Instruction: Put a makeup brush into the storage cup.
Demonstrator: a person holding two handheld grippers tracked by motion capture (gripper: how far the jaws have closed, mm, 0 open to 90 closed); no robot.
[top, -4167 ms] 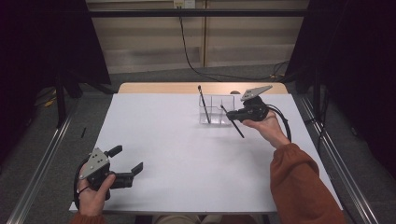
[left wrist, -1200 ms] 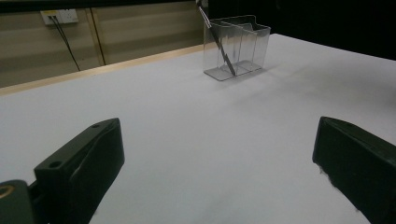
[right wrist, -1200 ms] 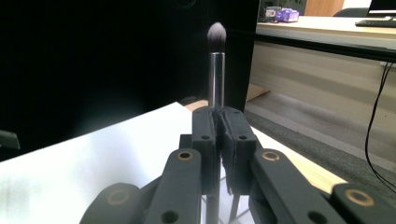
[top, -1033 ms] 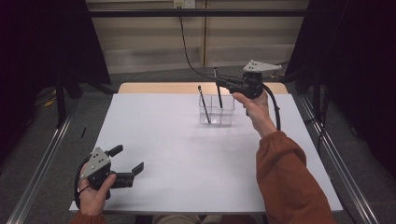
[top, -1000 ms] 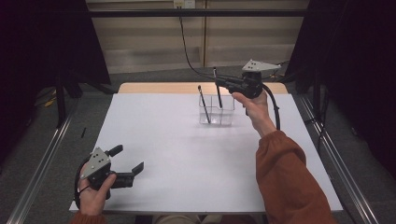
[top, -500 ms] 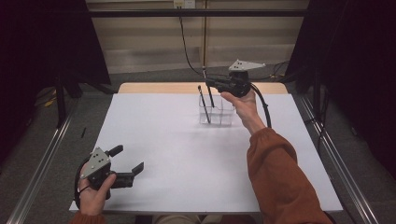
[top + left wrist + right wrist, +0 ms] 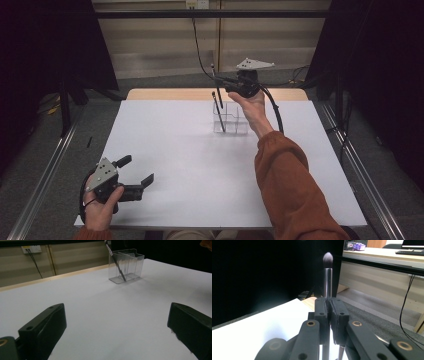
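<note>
Right gripper view shows the right gripper (image 7: 329, 315) clamped on an upright makeup brush (image 7: 327, 277) (bristles up), above the clear organizer (image 7: 231, 119); left gripper (image 7: 136, 176) gapes near the table (image 7: 200, 170) edge.

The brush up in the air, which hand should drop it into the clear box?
The right. Its tongs are shut on the brush, raised just above the clear box at the far side of the table. The left tongs sit open and idle at the near edge.
</note>
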